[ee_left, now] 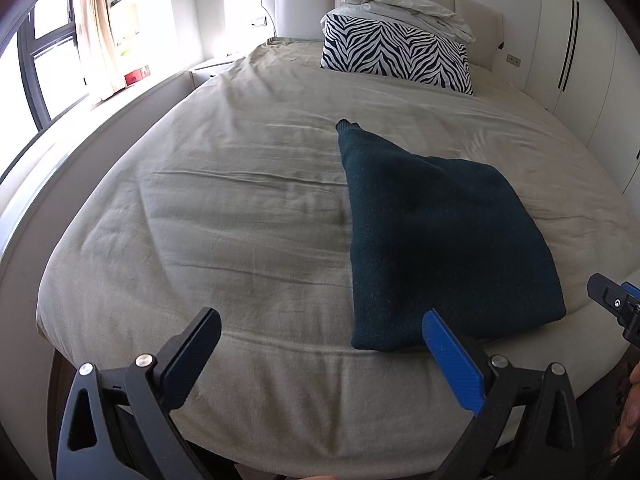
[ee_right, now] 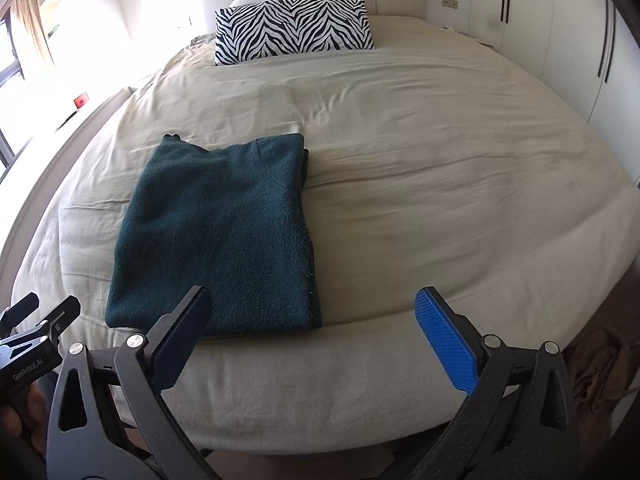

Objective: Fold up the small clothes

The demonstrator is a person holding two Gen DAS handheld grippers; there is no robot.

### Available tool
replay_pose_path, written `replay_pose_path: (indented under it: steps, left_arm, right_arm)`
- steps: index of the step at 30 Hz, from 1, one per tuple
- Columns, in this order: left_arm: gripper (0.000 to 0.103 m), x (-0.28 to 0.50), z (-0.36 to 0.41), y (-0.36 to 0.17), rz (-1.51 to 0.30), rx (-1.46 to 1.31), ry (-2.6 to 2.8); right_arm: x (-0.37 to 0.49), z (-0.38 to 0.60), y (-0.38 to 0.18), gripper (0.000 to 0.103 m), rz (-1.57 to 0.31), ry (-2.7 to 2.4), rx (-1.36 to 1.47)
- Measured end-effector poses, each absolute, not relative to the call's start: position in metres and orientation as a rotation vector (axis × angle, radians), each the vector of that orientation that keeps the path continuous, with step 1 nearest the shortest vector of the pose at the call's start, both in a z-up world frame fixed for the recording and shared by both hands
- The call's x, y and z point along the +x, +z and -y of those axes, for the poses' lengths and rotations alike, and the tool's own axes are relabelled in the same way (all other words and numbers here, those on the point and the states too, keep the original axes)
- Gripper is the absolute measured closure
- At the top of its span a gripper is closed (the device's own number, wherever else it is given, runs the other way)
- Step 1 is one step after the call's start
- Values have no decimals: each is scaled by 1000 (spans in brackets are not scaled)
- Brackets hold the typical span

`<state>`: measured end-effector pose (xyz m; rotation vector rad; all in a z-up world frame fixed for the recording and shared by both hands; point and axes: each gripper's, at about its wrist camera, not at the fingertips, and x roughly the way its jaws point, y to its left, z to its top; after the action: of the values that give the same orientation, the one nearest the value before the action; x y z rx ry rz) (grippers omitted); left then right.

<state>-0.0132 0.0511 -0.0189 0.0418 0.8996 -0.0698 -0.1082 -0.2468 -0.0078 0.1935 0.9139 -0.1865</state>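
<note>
Dark teal knit, a folded garment [ee_left: 436, 236], is seen lying flat on the beige bedspread [ee_left: 240, 208] near the foot edge of the bed, with one narrow end — a sleeve or corner, cannot be told which — sticking out toward the headboard [ee_left: 304, 4]. In the right wrist view the same garment [ee_right: 224, 236] is shown as a rough rectangle, its right edge doubled over in layers. The left gripper [ee_left: 322, 334] is held wide open over the foot edge, nothing between its fingers; the blue pad [ee_left: 452, 364] is seen overlapping the near left corner of the garment in the view, contact cannot be confirmed. The right gripper [ee_right: 314, 318] is likewise spread wide and empty, its dark pad [ee_right: 180, 340] seen in front of the garment's near edge, its blue pad [ee_right: 446, 344] over bare bedspread. A zebra-print pillow [ee_left: 396, 54] is propped at the head of the bed, well apart from the garment, with a crumpled pale duvet [ee_left: 404, 6] piled behind and on top of it. A window with a curtain [ee_left: 96, 28] is seen on the left — white wardrobe doors [ee_left: 568, 52] on the right.
</note>
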Motion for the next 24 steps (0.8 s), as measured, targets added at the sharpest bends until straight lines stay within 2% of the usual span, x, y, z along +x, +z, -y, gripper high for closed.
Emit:
replay_pose_path:
  steps: [24]
  left_arm:
    - [0, -13, -51, -24, -914, 41, -72]
  right_arm:
    - [-110, 232, -11, 0, -929, -170, 178]
